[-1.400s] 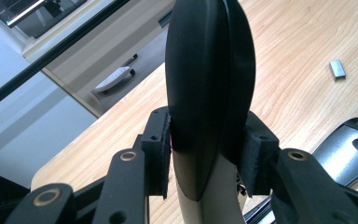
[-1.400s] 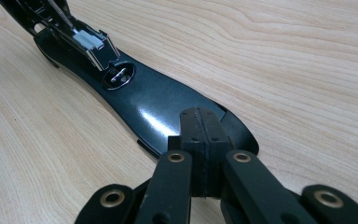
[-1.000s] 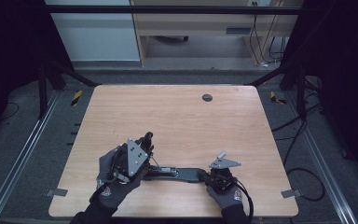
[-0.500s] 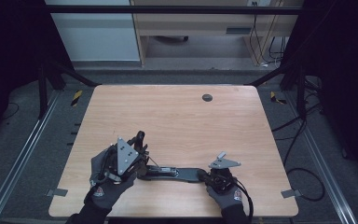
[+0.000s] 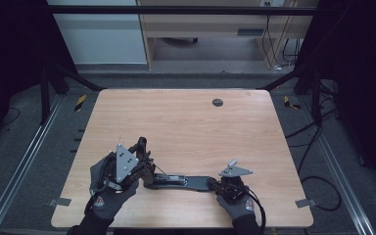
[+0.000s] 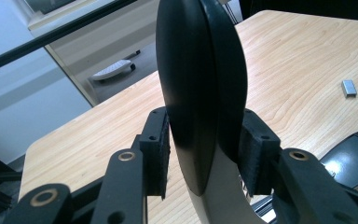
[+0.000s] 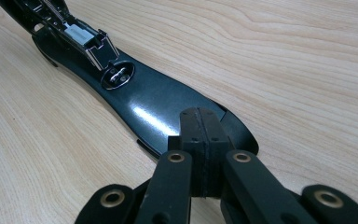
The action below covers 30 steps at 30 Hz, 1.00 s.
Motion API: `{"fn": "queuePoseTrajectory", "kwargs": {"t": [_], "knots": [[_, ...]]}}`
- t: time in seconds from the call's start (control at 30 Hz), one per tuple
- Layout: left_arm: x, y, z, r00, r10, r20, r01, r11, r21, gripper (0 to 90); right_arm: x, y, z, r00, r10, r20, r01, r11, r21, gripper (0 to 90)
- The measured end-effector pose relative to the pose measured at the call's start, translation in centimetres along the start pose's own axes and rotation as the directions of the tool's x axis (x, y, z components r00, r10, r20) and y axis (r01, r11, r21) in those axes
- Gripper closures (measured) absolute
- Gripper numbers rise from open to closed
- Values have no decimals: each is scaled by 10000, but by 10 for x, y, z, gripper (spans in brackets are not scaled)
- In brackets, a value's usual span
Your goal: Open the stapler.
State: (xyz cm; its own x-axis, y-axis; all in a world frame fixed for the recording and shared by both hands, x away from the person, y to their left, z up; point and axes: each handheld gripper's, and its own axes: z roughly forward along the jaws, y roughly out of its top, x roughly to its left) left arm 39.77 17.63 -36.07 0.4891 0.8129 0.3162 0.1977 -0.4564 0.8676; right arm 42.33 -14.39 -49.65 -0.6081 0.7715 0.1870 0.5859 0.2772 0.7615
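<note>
Lying opened flat on the pale wooden worktop (image 5: pixel 186 127), the long glossy black stapler (image 5: pixel 183 181) is gripped by the left tongs (image 6: pixel 205 154) at its raised lid, its base end pressed under the closed right tongs (image 7: pixel 200 140).

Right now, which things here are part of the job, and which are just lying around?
In the job: stapler, opened out; left gripper, shut on its top arm; right gripper, shut, at its base.
Lying about: small grey metal piece; grommet hole.
</note>
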Motion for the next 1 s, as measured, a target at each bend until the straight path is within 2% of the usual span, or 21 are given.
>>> {"fn": "queuePoseTrajectory", "kwargs": {"t": [0.03, 0.2, 0.3, 0.47, 0.5, 0.53, 0.63, 0.73, 1.0], "knots": [[2, -1, -1, 9999, -59, -87, 59, 10000, 32, 583, 0, 0, 0, 10000, -4, 0, 4, 10000, -1, 900], [19, -12, -7, 9971, -760, 54, 760, 9971, -31, 577, 0, 0, 0, 10000, -8, 12, 8, 10000, 8, 900], [24, -17, -9, 9971, -749, 106, 752, 9967, -292, 572, 0, 0, 0, 10000, 15, 4, -15, 10000, -9, 900], [25, -20, -12, 9971, -757, 39, 758, 9967, -277, 566, 0, 0, 0, 10000, -7, 6, 7, 10000, -17, 900], [25, -21, -13, 9961, -885, 32, 886, 9959, -206, 566, 0, 0, 0, 10000, -1, -3, 1, 10000, -19, 900], [26, -21, -12, 9968, -802, 18, 802, 9963, -321, 565, 0, 0, 0, 10000, 1, -5, -1, 10000, -21, 900], [28, -23, -13, 9948, -1016, -7, 1016, 9947, -155, 563, 0, 0, 0, 10000, 3, -15, -3, 10000, -16, 900], [30, -26, -13, 9937, -1120, 27, 1120, 9935, -225, 561, 0, 0, 0, 10000, -5, -25, 5, 10000, -10, 900], [30, -29, -14, 9946, -1025, -141, 1020, 9943, -294, 553, 0, 0, 0, 10000, -30, -9, 30, 10000, -16, 900]]}}
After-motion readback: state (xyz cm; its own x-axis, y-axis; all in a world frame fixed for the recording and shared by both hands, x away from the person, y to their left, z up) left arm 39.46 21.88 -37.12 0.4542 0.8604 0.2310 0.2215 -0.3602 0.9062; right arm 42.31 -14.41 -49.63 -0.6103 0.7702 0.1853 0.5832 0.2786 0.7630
